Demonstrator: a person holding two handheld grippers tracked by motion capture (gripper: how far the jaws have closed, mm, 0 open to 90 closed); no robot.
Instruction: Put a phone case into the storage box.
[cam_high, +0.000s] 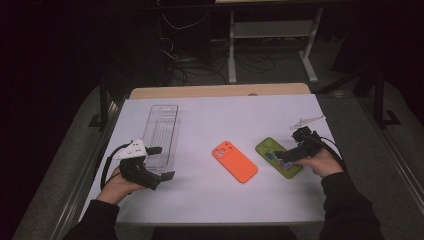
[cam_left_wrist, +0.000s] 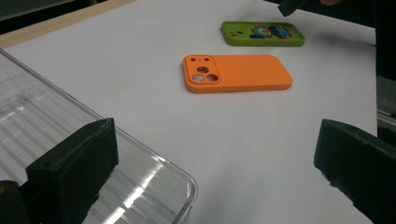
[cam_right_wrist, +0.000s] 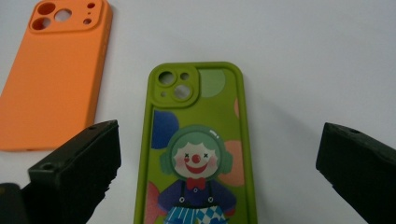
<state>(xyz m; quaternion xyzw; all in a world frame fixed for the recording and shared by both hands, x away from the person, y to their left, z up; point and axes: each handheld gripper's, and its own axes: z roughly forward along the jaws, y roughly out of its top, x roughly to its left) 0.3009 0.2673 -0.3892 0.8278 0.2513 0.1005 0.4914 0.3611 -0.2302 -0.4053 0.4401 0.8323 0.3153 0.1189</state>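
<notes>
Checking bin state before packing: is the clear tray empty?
Empty. Clear tray shows only its ribbed bottom; orange case and green case lie on the table outside it.

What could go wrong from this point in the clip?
The right tongs stand open over the green case, which lies flat on the table; a thin flat case may slip out or skid rather than lift. The orange case lies close beside it and could get knocked. The left tongs are open at the clear tray's corner and might push it.
</notes>
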